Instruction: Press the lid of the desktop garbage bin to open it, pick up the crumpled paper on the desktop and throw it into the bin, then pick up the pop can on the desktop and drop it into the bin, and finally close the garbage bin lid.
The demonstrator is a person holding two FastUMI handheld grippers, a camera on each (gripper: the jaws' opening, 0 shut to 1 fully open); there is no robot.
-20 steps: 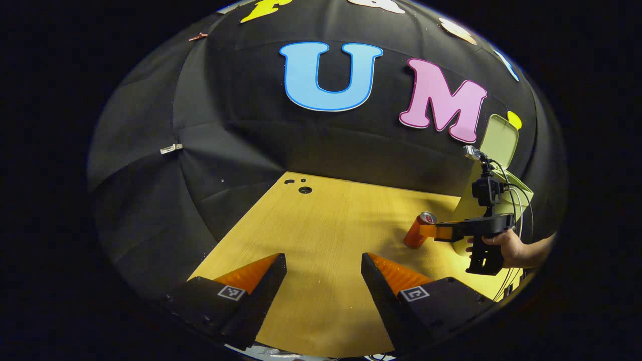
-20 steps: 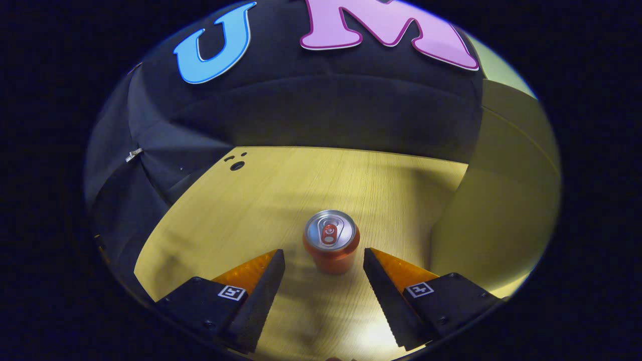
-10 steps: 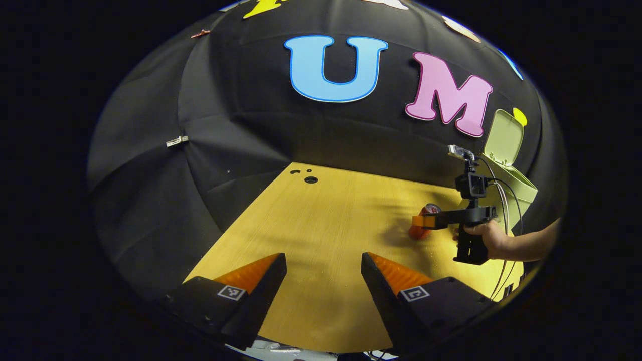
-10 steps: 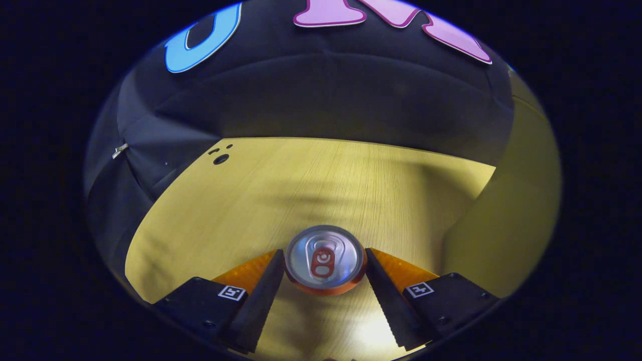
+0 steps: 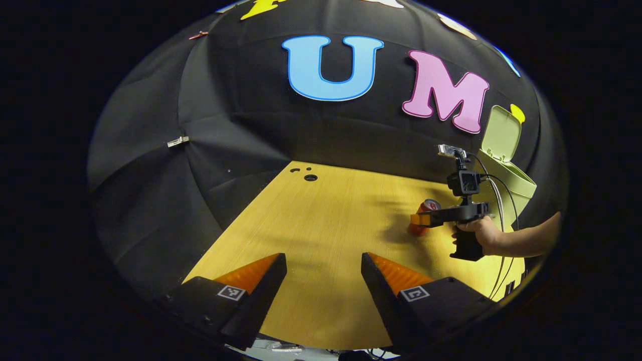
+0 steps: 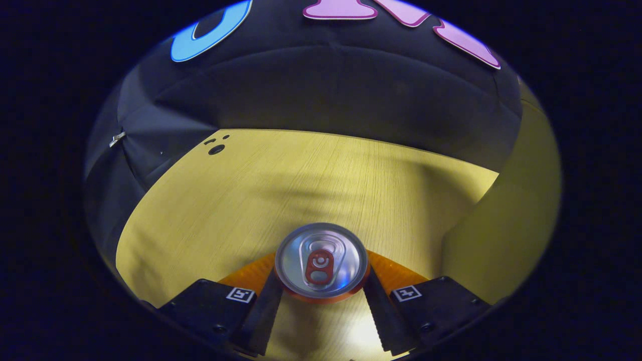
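1. Right gripper view: the pop can [image 6: 321, 261] stands upright on the wooden worktop [image 6: 281, 190], pull-tab end up, with the right gripper [image 6: 321, 296] jaws pressed against its sides.
2. The green garbage bin [image 6: 506, 225] stands just right of it, its lid [image 5: 501, 134] raised against the black cloth wall [image 5: 210, 125].
3. Left gripper [image 5: 323, 273] hovers over near bare wood, jaws wide apart, holding nothing.

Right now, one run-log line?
stage: can pickup | right gripper: shut on pop can | left gripper: open, idle | bin lid: up
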